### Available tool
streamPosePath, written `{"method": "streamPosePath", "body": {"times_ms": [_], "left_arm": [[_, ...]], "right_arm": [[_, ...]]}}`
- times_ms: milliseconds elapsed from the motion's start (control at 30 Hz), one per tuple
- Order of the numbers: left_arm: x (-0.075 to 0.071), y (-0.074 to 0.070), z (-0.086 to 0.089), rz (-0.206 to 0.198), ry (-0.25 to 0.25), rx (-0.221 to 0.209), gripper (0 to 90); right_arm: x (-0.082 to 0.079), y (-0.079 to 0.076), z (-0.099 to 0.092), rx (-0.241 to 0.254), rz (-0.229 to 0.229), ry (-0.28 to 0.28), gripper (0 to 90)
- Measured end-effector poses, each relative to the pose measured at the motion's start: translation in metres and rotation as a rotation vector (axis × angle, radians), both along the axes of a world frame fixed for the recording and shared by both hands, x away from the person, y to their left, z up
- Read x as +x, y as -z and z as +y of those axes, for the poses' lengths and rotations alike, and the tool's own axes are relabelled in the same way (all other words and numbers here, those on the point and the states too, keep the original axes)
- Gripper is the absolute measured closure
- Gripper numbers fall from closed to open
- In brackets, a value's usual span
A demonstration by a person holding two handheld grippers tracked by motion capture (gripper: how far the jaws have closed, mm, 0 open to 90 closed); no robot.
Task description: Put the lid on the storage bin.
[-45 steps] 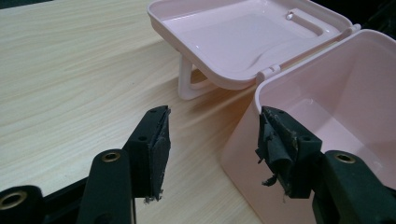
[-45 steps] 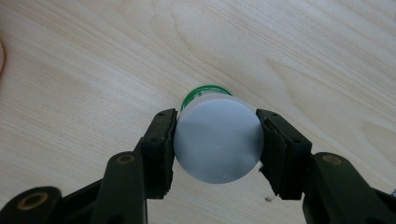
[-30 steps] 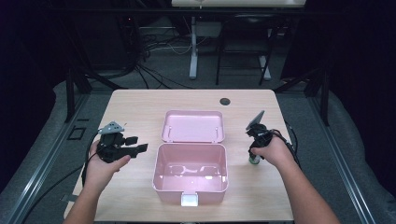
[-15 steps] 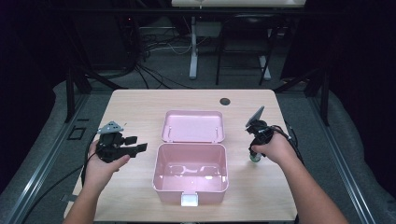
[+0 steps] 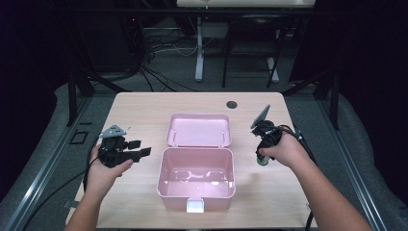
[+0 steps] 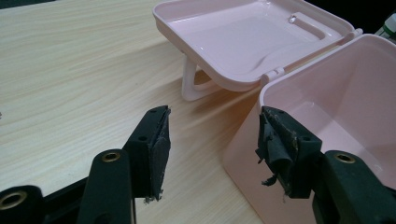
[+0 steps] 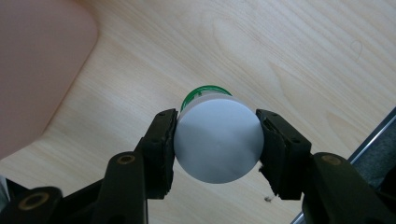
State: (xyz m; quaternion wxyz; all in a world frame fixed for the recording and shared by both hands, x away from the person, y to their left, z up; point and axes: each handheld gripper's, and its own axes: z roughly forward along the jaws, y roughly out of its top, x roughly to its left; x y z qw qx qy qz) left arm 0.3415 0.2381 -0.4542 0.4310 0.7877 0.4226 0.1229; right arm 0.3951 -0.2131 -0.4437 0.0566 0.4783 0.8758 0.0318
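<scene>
A pink plastic box (image 5: 196, 195) stands open in the middle of the wooden table, its lid (image 5: 198, 130) laid back behind it. In the right gripper view my right gripper (image 7: 215, 140) is shut on a small bottle with a white cap (image 7: 217, 142) and a green label, held above the table right of the box. From above, the bottle's lower end (image 5: 261, 161) pokes out under my right hand, where the right gripper (image 5: 262, 153) points down. My left gripper (image 5: 142, 152) hovers open left of the box with nothing between its pads (image 6: 158, 154); the box wall (image 6: 243, 154) lies just ahead of it.
A round dark grommet (image 5: 232, 104) sits near the table's far edge. The table's right edge (image 7: 373, 135) runs close to the bottle. Bare wood (image 5: 139, 110) lies left of the lid. Cables trail from both grippers off the table.
My right hand has lifted the bottle off the table and drifted slightly toward the box. The left gripper has stayed where it was.
</scene>
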Motion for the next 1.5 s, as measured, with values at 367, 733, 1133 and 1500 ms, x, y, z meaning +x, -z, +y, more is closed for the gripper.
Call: {"method": "streamPosePath", "body": {"times_ms": [367,733,1133,1500], "left_arm": [[0.0,0.0,0.0,0.001,0.0,0.002,44.1],[0.0,0.0,0.0,0.002,0.001,0.002,44.1],[0.0,0.001,0.0,0.001,0.0,0.001,44.1],[0.001,0.001,0.001,0.003,-0.001,0.0,44.1]], "right_arm": [[-0.008,-0.022,0.019,0.002,0.012,-0.063,50.1],[-0.012,-0.038,0.029,0.014,-0.004,-0.087,50.2],[-0.015,-0.056,0.035,0.009,-0.004,-0.104,50.2],[-0.017,-0.066,0.047,0.006,-0.015,-0.138,50.2]]}}
